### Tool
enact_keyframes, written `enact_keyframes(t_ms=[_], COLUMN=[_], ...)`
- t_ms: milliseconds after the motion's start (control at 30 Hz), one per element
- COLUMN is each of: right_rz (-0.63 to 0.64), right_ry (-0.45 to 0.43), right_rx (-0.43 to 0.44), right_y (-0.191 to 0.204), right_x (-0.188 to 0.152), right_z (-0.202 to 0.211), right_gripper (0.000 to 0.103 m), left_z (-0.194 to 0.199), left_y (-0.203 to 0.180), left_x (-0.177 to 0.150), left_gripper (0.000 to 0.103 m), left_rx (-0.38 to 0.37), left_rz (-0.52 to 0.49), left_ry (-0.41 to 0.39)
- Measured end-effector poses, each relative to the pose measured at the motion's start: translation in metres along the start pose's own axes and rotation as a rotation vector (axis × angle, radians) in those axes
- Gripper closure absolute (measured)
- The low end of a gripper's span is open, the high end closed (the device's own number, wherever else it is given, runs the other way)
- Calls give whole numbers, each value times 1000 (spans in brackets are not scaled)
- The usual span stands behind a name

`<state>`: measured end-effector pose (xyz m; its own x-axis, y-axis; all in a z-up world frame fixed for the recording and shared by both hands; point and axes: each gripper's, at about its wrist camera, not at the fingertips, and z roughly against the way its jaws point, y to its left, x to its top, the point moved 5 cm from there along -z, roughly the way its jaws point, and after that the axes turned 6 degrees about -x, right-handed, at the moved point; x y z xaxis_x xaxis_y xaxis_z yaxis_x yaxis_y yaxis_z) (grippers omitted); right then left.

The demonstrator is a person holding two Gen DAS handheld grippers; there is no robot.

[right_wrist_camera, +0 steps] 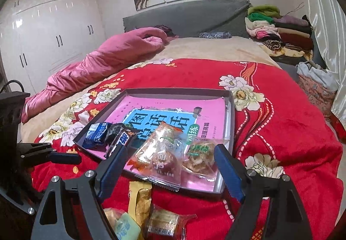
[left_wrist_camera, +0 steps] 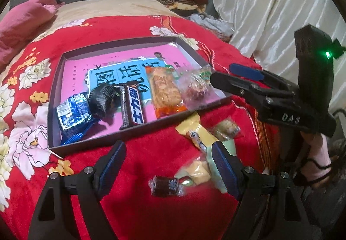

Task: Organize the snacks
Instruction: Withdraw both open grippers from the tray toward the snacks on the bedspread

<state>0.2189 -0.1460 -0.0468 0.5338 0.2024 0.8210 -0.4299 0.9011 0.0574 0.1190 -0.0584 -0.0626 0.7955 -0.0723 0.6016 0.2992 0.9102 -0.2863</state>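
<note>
Left wrist view: shallow dark cardboard tray lined with a pink-and-blue printed sheet, lying on a red floral plush bed cover. Inside, left to right: blue foil packet, crumpled black wrapper, dark chocolate bar, orange-edged clear biscuit pack, clear bag of reddish sweets. Just below the tray's near right corner, loose on the cover: yellow wrapped candy, small brown sweet, pale yellow pack. Left claw spread wide, holding nothing, hovering over that loose heap. Right claw likewise wide and empty, poised above the tray's near right corner. Judged mid-task: five snacks trayed, several not. Next: closing on one loose wrapper, then lifting over the tray's low wall. Crowded, overlapping wrappers risk a double grab.
</note>
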Motion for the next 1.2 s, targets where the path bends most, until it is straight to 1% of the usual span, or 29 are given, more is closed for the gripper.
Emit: enact_keyframes(t_ms=[200, 400, 567, 700, 933, 1067, 1200], right_rz=[-17, -35, -40, -42, -78, -97, -96], right_ry=[28, 80, 98, 109, 144, 181, 205], right_rx=[-15, -34, -48, -52, -58, -74, -71], right_y=[-5, -7, -7, -7, -12, -15, -14], right_x=[-5, -16, -21, -24, -34, -44, -50], right_z=[0, -3, -2, -1, 3, 4, 5], right_gripper=[21, 21, 21, 21, 21, 21, 21], left_z=[3, 2, -1, -2, -16, -24, -32], left_y=[-8, -18, -24, -30, -43, -43, -42], left_x=[-6, -12, -16, -17, -29, -30, -28], left_gripper=[21, 21, 21, 21, 21, 21, 21], left_rx=[17, 2, 11, -8, -24, -26, -25], left_rz=[-57, -100, -139, -173, -278, -296, -304], left_ry=[3, 19, 31, 38, 121, 140, 155])
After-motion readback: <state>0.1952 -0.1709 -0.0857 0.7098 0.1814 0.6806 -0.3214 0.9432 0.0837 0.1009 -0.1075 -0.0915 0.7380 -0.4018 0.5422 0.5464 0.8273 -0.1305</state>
